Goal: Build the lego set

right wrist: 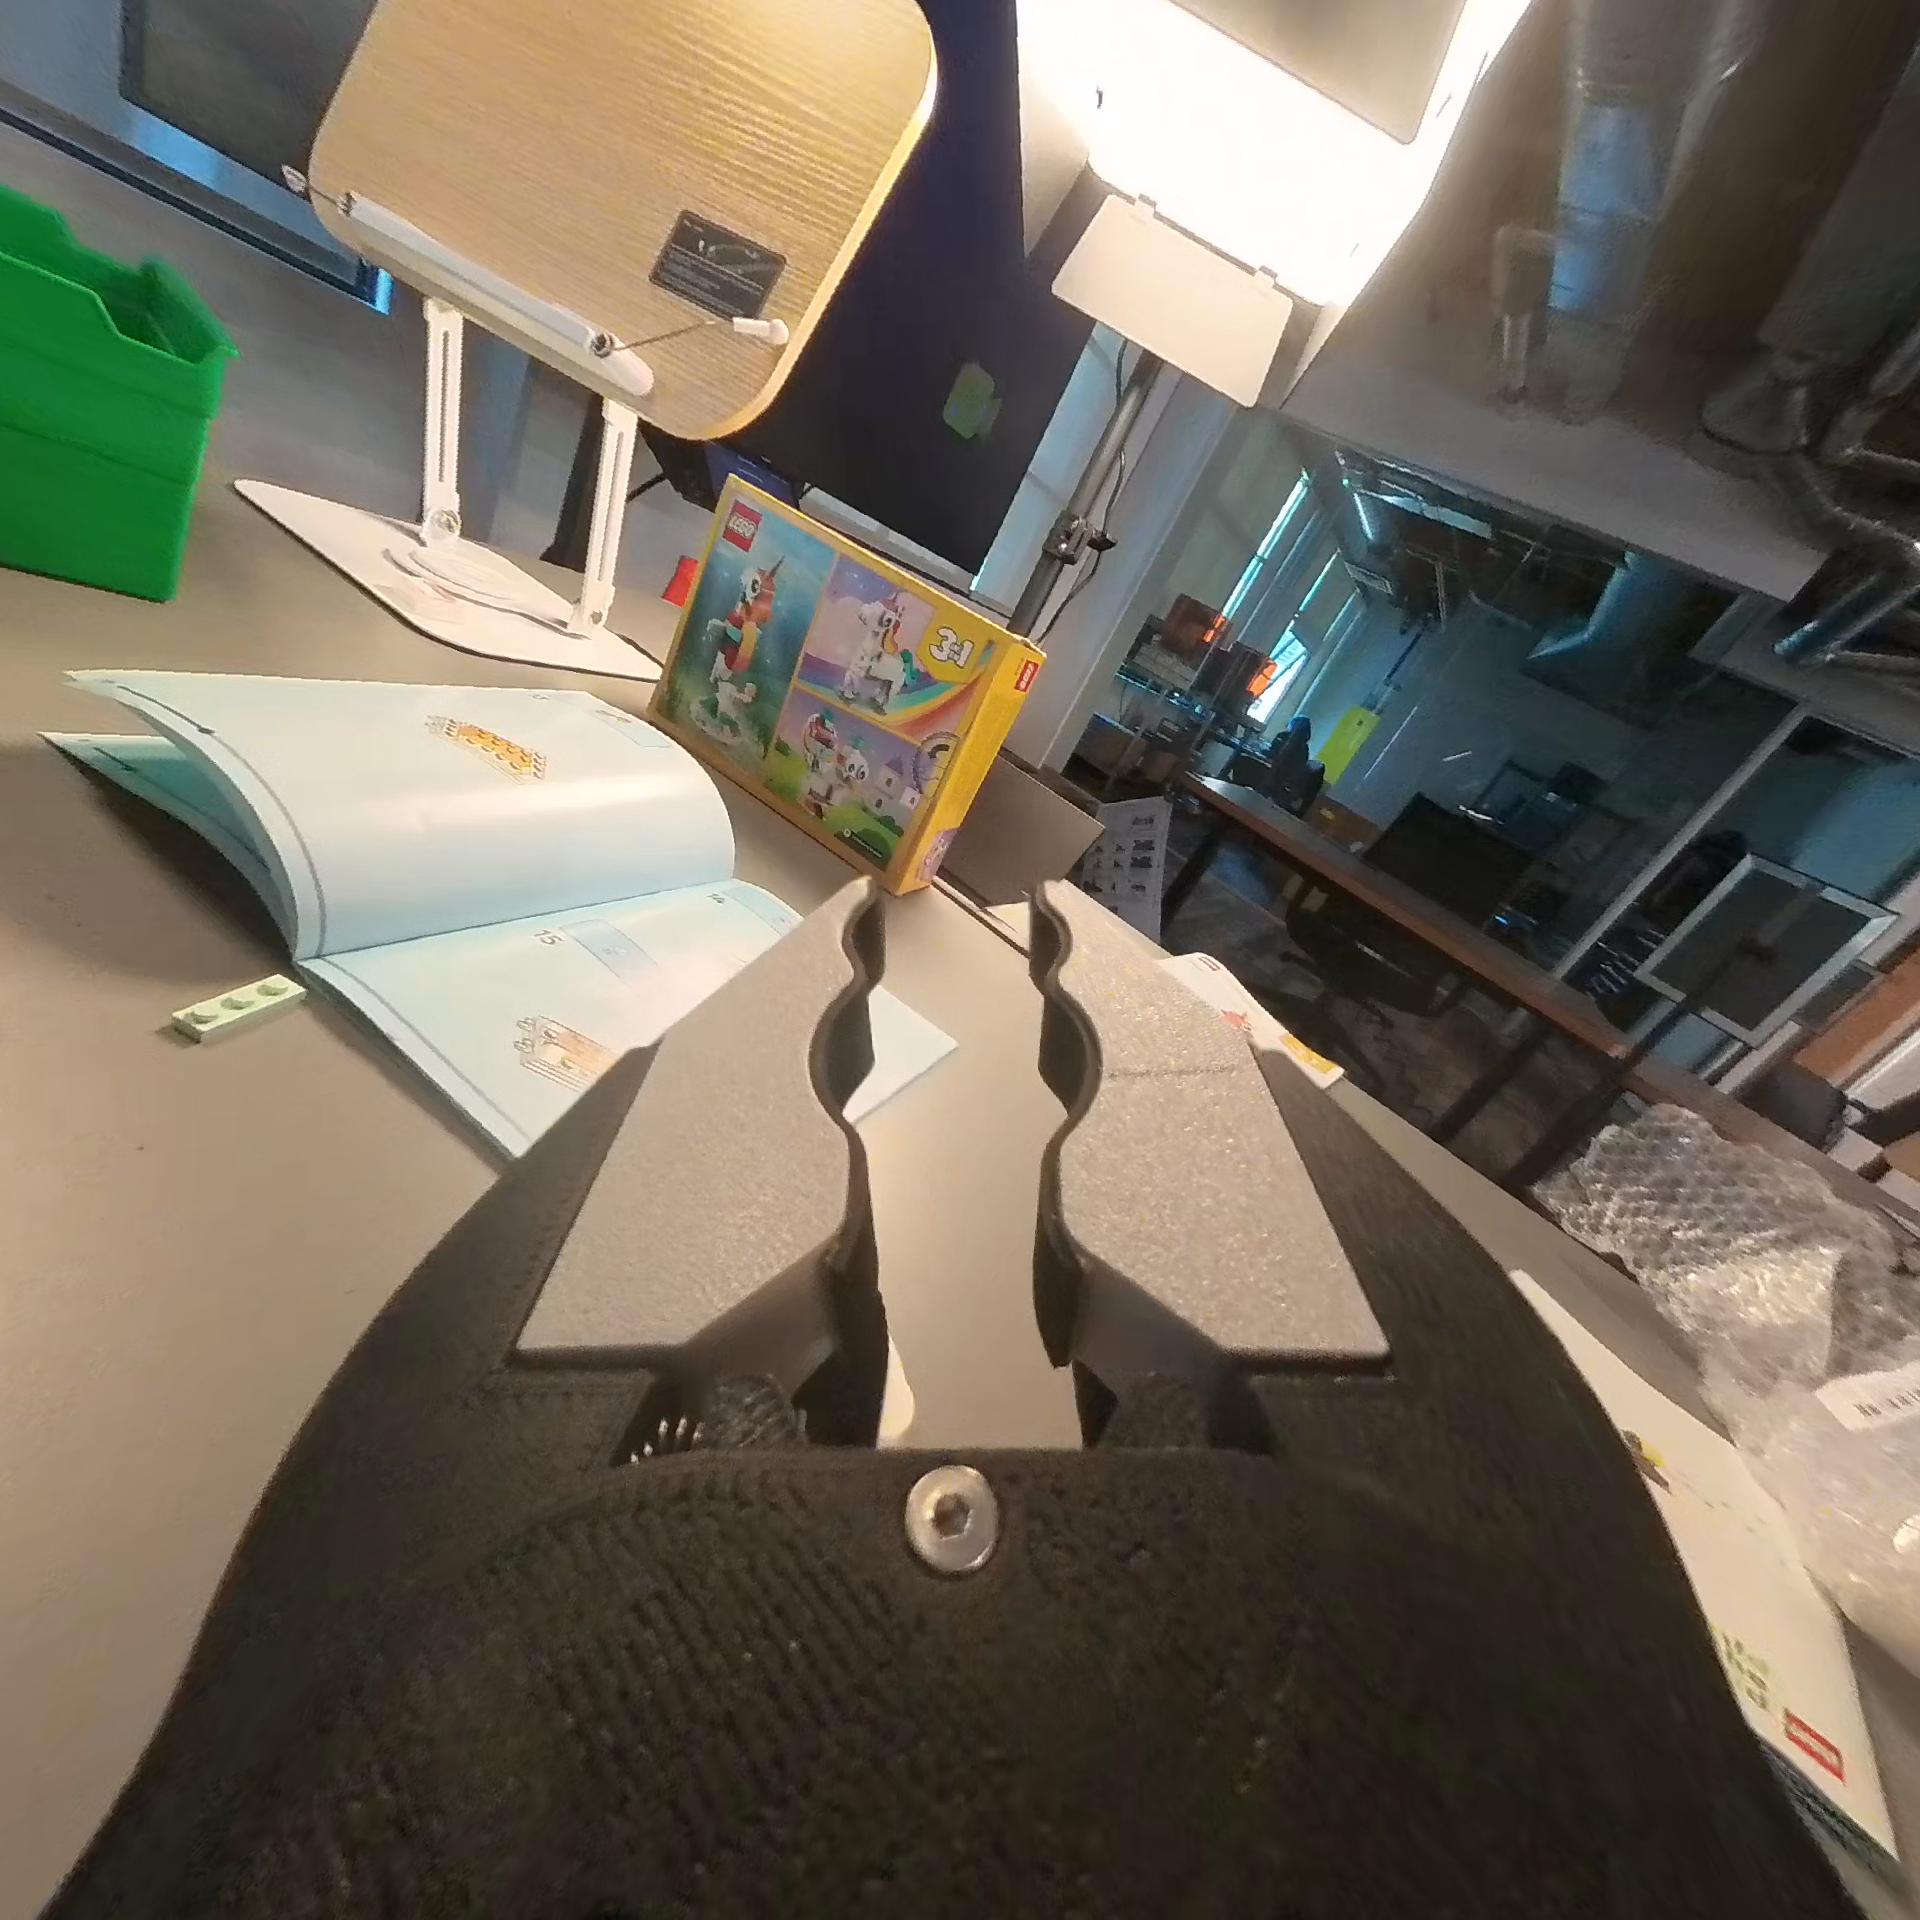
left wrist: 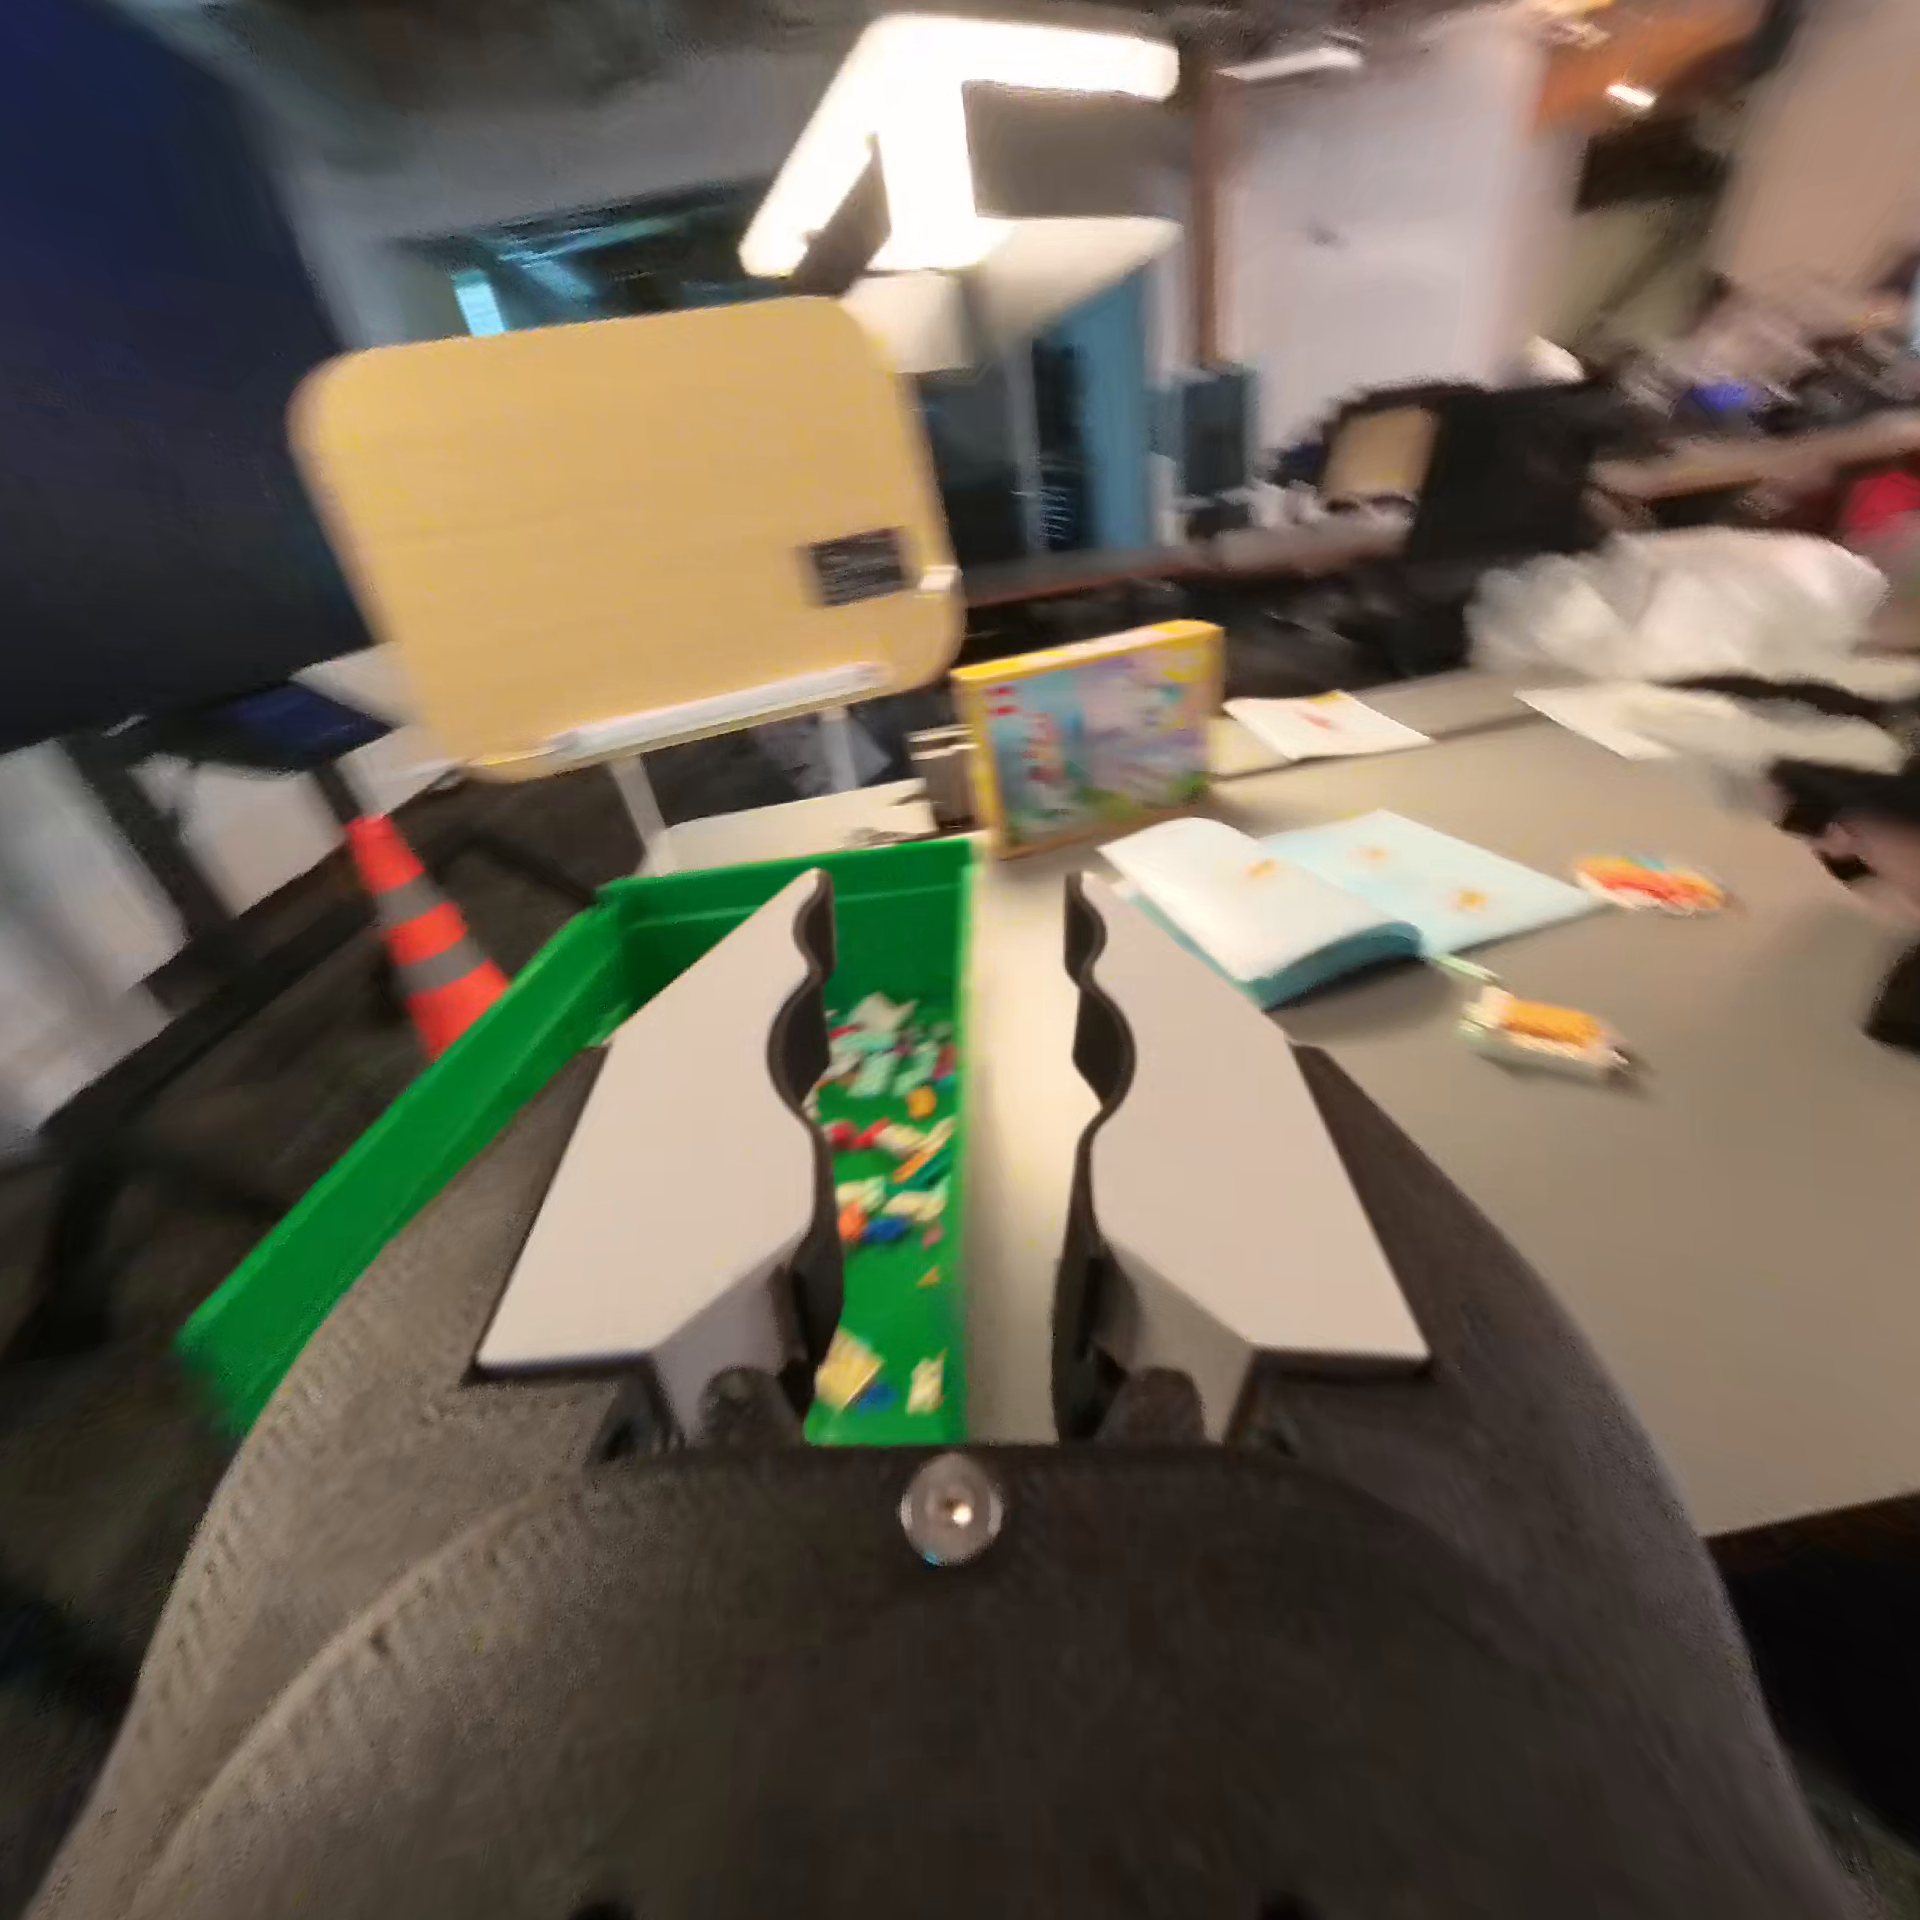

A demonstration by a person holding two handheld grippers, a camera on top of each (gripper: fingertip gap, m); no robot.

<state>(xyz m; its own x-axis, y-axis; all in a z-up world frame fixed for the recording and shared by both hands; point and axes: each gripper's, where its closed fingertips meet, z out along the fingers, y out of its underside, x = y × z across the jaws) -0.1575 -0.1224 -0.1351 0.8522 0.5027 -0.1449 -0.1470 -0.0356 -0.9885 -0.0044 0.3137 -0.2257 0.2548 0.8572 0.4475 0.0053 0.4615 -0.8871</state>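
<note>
My left gripper [left wrist: 948, 899] is open and empty, held above the green bin [left wrist: 416, 1081] that holds several loose lego pieces [left wrist: 883, 1122]. The left wrist view is blurred. A small orange and white partial build [left wrist: 1543, 1031] lies on the grey table to the right, near the open instruction booklet [left wrist: 1351, 904]. My right gripper [right wrist: 954, 904] is open and empty, low over the table, pointing at the yellow lego box [right wrist: 847, 691]. The booklet [right wrist: 416, 821] lies to its left with a pale green plate [right wrist: 239, 1006] beside it. The green bin [right wrist: 94, 416] shows at far left.
A wooden book stand [right wrist: 613, 177] on a white base stands behind the booklet; it also shows in the left wrist view [left wrist: 623, 540]. Bubble wrap [right wrist: 1714, 1216] and paper sheets [right wrist: 1766, 1621] lie at the right. An orange cone [left wrist: 416, 935] stands on the floor left of the bin. Some 45 centimetres of space lies between my two pairs of fingers.
</note>
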